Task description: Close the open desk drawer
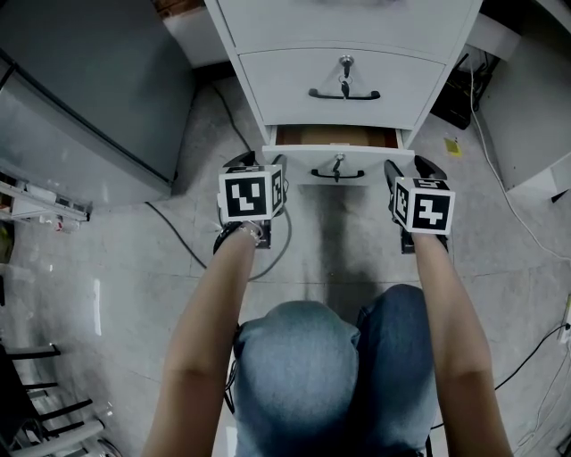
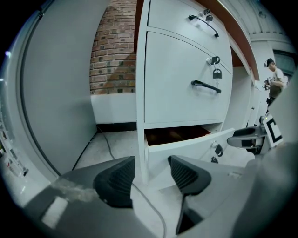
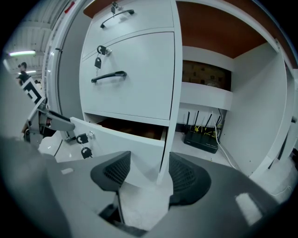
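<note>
I am kneeling in blue jeans on the pale grey mottled floor, facing a white desk pedestal with stacked drawers. Its white bottom drawer is standing partly pulled out, showing a strip of brown interior behind the front panel. A black curved handle and a small lock with hanging keys are sitting in the middle of that panel.

I am holding 2 grippers, 1 at each end of the drawer front. My left gripper is hovering at the drawer's left corner with its jaws spread wide and gripping nothing. In the left gripper view, the pedestal's white upright edge and the corner of the drawer are showing in the gap between the ribbed black pads, which are not pressing on either.

My right gripper is mirroring it at the right corner, jaws likewise wide apart and empty. In the right gripper view, the drawer's end and the pedestal's upright are showing between the jaws.

A tall grey metal cabinet is standing to the left, a black cable is trailing across the floor beside it, and a black router is sitting under the desk to the right.
</note>
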A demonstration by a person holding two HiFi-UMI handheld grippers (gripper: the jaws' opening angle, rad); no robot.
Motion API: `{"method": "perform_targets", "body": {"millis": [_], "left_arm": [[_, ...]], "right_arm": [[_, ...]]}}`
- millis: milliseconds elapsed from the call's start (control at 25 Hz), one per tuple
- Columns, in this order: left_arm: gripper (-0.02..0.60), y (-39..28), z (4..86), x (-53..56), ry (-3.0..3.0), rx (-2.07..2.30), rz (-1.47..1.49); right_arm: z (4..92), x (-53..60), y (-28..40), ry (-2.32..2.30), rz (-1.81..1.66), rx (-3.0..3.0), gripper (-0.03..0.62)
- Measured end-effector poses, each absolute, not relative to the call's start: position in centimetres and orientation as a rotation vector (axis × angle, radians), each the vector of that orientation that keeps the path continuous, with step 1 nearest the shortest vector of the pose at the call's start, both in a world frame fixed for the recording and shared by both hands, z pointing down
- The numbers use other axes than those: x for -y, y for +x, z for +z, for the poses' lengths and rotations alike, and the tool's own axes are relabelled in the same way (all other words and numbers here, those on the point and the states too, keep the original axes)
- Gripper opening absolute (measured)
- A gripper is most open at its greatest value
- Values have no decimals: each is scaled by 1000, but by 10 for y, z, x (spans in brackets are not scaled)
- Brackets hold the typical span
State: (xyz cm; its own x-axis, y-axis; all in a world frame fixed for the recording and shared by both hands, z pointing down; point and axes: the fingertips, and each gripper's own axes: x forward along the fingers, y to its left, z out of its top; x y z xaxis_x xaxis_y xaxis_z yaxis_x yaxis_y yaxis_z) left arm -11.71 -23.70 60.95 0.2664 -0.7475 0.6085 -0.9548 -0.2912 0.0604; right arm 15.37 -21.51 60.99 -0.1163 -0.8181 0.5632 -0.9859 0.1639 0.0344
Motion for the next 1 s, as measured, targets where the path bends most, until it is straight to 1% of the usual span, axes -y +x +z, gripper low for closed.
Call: {"method": "perform_targets", "body": {"millis": [200, 400, 1000], "left_arm": [[253, -117, 604, 245, 2133, 1578, 665], [273, -119, 607, 252, 2113, 1603, 633], [278, -117, 605, 271, 2103, 1649, 596]], "right_arm": [[610, 223, 157, 1739, 485, 1995, 276], [611, 230, 161, 1752, 493, 2001, 311], [612, 249, 164, 1783, 464, 1975, 313]]}}
